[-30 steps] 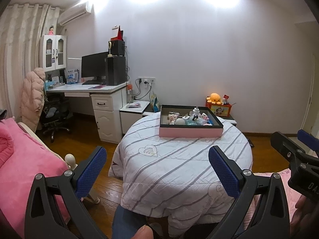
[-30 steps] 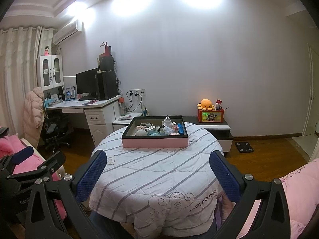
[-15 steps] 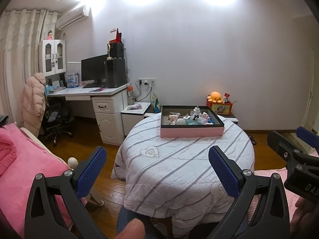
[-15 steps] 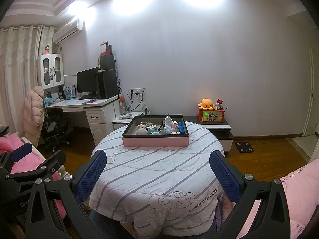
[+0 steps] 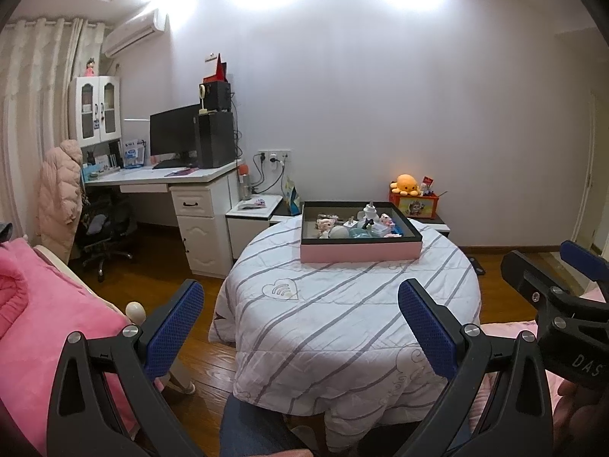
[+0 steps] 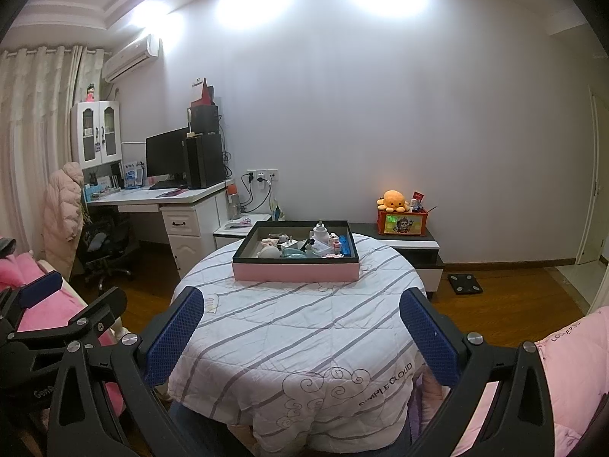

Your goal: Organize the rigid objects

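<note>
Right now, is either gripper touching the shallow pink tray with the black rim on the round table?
Apart. In both wrist views the shallow pink tray sits far beyond the open left gripper and right gripper, bare striped tablecloth between.

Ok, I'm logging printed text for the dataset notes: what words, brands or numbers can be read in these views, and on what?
"SIMPLE CLOUD": on the striped quilt over the round table, near its front edge.
"DAS": cut-off white letters on the right tongs body, seen from the left wrist view.
"LOVE...": partial letters on the pink fabric at right.
Orange box picture and desk packages: too small to read.
</note>
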Demonstrator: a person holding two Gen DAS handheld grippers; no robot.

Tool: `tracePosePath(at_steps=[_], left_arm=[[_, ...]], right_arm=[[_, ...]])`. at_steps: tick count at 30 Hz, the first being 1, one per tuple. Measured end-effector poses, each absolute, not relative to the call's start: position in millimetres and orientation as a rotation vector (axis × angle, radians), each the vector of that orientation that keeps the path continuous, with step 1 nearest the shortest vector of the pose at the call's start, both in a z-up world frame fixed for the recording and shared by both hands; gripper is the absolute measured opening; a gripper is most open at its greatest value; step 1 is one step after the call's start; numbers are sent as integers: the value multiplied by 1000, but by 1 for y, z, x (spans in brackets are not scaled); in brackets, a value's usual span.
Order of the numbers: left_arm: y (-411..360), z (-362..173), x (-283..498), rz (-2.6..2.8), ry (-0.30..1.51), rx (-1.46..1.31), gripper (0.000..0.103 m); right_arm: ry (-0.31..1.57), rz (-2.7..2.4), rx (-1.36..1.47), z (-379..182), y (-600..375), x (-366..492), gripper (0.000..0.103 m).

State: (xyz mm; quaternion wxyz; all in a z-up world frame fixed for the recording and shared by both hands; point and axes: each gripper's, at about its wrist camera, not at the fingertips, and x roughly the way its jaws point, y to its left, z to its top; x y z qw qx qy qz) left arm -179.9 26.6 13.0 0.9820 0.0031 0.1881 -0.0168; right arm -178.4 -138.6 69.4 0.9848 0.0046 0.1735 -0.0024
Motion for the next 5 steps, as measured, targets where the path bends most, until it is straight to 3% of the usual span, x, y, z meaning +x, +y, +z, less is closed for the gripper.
tracePosePath(at_steps=[5], left_arm=[[27, 14, -181, -39, 371, 0, 103]], right_arm=[[342, -8, 9, 70, -139, -178, 103]])
